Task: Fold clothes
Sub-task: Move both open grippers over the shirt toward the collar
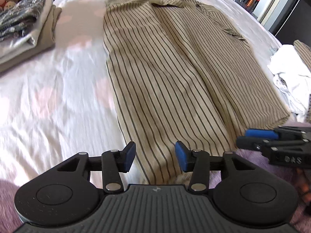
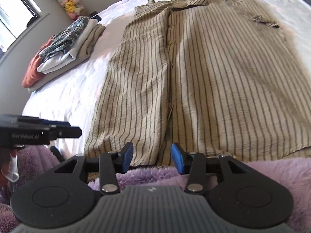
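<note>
**Both grippers loose at the shirt's hem**

Left wrist view: my left gripper (image 1: 155, 157) stands released, nothing pinched; the striped shirt (image 1: 175, 68) lies flat on the white sheet (image 1: 48, 97), its hem showing in the gap and the body running to 12 o'clock. Only here I see crumpled white cloth (image 1: 289, 73) at 3 o'clock.

Right wrist view: my right gripper (image 2: 152, 158) is parted too, hem just past the pads. Only here: purple fleece (image 2: 272, 174) underneath, and plush toys (image 2: 68, 2) at 10 o'clock behind the folded stack (image 2: 64, 52).
</note>
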A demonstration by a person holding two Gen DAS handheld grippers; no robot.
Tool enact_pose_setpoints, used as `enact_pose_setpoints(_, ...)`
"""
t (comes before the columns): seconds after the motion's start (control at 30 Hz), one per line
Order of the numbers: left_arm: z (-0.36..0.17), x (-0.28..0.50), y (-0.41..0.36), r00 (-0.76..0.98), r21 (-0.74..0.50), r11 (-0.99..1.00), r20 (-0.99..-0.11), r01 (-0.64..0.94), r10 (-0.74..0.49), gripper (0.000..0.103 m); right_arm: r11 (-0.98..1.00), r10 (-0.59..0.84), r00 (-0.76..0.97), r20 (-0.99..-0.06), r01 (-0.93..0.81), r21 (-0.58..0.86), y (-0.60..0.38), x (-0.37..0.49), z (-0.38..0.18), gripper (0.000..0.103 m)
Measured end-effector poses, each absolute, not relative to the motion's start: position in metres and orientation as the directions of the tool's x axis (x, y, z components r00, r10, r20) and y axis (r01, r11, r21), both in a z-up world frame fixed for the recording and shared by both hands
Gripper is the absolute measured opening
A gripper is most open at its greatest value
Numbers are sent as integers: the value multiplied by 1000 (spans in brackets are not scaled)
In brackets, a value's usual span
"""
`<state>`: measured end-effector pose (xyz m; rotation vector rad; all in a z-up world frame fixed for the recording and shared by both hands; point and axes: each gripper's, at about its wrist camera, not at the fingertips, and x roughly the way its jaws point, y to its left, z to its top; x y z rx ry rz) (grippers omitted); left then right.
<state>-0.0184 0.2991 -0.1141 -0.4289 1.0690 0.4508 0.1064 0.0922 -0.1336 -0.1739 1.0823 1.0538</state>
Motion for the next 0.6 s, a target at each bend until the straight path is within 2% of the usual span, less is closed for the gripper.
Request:
enact_pose_setpoints(0.27, -106, 20, 307, 445, -59, 861, -872, -505, 202, 43, 538, 609, 191, -770, -813, 224, 97, 120, -102, 47)
enact_pose_setpoints(0.47, -106, 58, 307, 413, 27, 883, -877, -469, 246, 43, 678, 408, 403, -819, -735, -24, 85, 171, -95, 50)
enact_pose_setpoints(0.53, -105, 69, 306, 396, 55, 890, -882, -452, 255, 43, 731, 298, 472, -830, -672, -120, 77, 193, -99, 61)
enact_pose_setpoints(0.6, -104, 80, 305, 394, 61, 898, -884, -437, 252, 43, 761, 241, 494, -836, -631, -154, 68, 213, -104, 62)
